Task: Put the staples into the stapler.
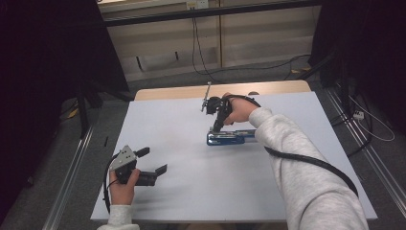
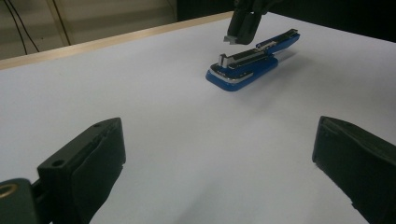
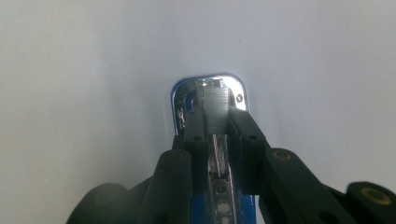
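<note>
A blue stapler (image 1: 230, 138) lies on the white table, right of centre, with its top flipped back (image 2: 282, 39) and its metal staple channel (image 2: 243, 57) exposed. My right gripper (image 1: 216, 127) points down just above the stapler's front end. It is shut on a short grey strip of staples (image 3: 217, 108), which hangs over the chrome nose (image 3: 186, 94). The same strip (image 2: 231, 38) sits a little above the channel in the left gripper view. My left gripper (image 1: 153, 160) rests open near the table's front left, its jaws wide apart (image 2: 219, 140) and facing the stapler.
The table (image 1: 191, 201) has a wooden strip (image 1: 167, 92) along its far edge. Metal rails (image 1: 72, 172) run along the floor on both sides. Cables (image 1: 201, 57) trail over the floor behind. A thick black cable (image 1: 316, 163) crosses the right sleeve.
</note>
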